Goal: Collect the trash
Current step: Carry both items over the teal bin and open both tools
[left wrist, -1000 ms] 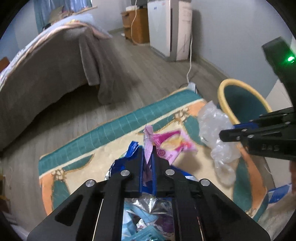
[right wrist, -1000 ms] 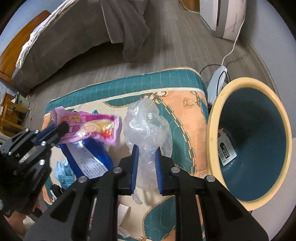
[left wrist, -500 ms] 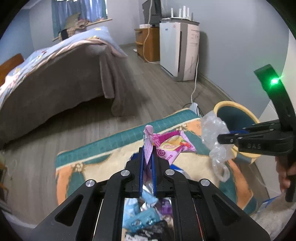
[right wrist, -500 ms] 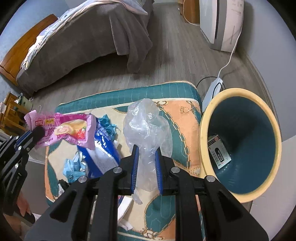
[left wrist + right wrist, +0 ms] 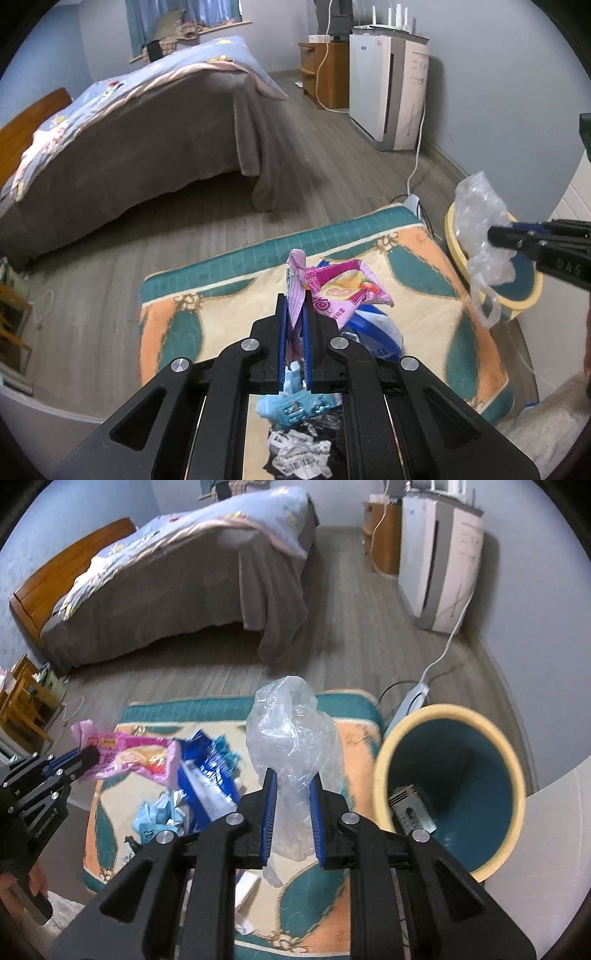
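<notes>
My left gripper [image 5: 294, 306] is shut on a pink snack wrapper [image 5: 340, 291] and holds it above the rug; it shows at the left of the right wrist view [image 5: 129, 757]. My right gripper [image 5: 291, 786] is shut on a crumpled clear plastic bag [image 5: 291, 731], held in the air left of the teal bin with a yellow rim [image 5: 448, 786]. In the left wrist view the bag [image 5: 480, 229] hangs in front of the bin [image 5: 524, 295]. A label-like piece [image 5: 410, 808] lies inside the bin.
On the patterned rug [image 5: 354, 734] lie a blue packet [image 5: 207, 779], light blue wrappers [image 5: 155, 812], white paper [image 5: 247, 886] and black-and-white scraps [image 5: 299, 450]. A bed [image 5: 122, 140], an air purifier [image 5: 388, 92], a power strip with cord [image 5: 413, 698] and wooden furniture [image 5: 22, 701] stand around.
Both grippers have risen from the rug with their trash. The pink wrapper has come clear of the blue packet. The plastic bag now hangs nearer the bin.
</notes>
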Demonstrator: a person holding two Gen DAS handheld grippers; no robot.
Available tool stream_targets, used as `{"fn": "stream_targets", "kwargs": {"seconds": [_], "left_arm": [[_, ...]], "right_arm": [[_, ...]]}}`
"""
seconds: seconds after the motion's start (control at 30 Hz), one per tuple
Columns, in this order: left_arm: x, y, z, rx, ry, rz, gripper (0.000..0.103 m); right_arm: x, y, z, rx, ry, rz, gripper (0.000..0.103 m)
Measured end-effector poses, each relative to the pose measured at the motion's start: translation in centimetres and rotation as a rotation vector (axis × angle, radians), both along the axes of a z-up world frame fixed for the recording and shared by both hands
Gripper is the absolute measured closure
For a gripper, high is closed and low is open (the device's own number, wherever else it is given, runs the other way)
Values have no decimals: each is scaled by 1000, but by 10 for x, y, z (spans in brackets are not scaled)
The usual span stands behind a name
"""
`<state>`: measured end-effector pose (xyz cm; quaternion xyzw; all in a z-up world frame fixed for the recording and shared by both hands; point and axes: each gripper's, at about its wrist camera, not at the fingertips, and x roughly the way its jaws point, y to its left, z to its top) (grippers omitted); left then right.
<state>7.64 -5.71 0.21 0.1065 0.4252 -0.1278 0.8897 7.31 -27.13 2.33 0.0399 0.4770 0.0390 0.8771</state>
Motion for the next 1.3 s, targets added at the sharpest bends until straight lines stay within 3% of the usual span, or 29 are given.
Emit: {"fn": "stream_targets", "kwargs": {"seconds": [0.27, 0.5, 0.93, 1.3], "left_arm": [[-7, -34, 19, -43, -9, -42, 95], [-12, -68, 24, -55, -2, -86, 95], [5, -109, 27, -50, 17, -109, 95], [24, -138, 15, -40, 65, -118, 95]], "right_arm": [[-5, -42, 11, -40, -65, -110, 86], [0, -73, -7, 6, -14, -181, 86], [-4, -119, -27, -14, 31, -307, 86], [-3, -125, -30, -21, 31, -347, 86]]}}
